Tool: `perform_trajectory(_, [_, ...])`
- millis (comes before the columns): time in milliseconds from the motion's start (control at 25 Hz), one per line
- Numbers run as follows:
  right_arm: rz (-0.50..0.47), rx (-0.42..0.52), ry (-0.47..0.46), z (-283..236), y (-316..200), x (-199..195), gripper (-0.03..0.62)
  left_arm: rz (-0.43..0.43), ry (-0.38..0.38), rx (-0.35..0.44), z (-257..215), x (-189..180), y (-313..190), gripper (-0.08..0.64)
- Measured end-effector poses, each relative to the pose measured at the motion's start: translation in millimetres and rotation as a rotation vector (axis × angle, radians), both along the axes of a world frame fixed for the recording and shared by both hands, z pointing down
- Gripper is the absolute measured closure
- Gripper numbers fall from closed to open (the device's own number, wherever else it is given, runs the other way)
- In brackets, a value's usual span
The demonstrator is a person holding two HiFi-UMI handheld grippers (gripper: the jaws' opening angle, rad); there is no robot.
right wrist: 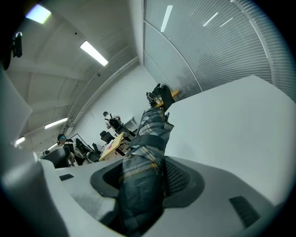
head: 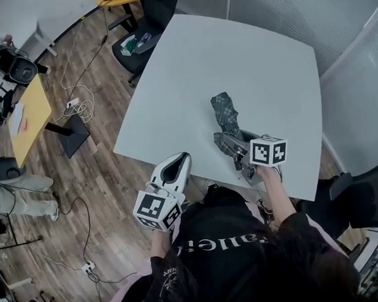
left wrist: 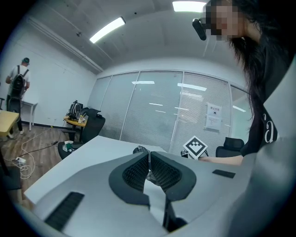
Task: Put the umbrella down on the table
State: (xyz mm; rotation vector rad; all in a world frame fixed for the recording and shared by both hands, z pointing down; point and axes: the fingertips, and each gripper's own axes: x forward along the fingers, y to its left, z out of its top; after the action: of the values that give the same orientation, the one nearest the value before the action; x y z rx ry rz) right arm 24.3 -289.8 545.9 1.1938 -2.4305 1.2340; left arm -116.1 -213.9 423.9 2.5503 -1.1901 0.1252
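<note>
The folded plaid umbrella (head: pixel 225 112) is over the near right part of the white table (head: pixel 234 53), pointing away from me. My right gripper (head: pixel 232 145) is shut on its near end. In the right gripper view the umbrella (right wrist: pixel 147 139) fills the gap between the jaws and sticks out ahead, above the tabletop (right wrist: pixel 231 120). Whether it touches the table I cannot tell. My left gripper (head: pixel 179 161) hangs at the table's near left edge, shut with nothing in it; its jaws (left wrist: pixel 149 156) stand almost together.
A black office chair (head: pixel 139 44) stands at the table's far left corner, another (head: pixel 372 192) at the near right. On the wooden floor to the left are a yellow desk (head: pixel 28 119) and loose cables (head: pixel 76 100). Glass partitions (head: pixel 334 8) close the right side.
</note>
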Motion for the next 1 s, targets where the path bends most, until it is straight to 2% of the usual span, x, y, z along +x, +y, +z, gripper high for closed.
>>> perform_trajectory(160, [-0.011, -0.015, 0.046, 15, -8, 3, 0.371, -0.003, -0.008, -0.002, -3, 0, 11, 0.529])
perform_trajectory(520, [-0.050, -0.084, 0.162, 77, -87, 21, 0.371, -0.031, -0.035, -0.018, 1, 7, -25, 0.529])
perform_trajectory(1000, [-0.082, -0.141, 0.310, 134, -151, 33, 0.371, -0.072, -0.051, -0.032, -1, -3, -47, 0.529])
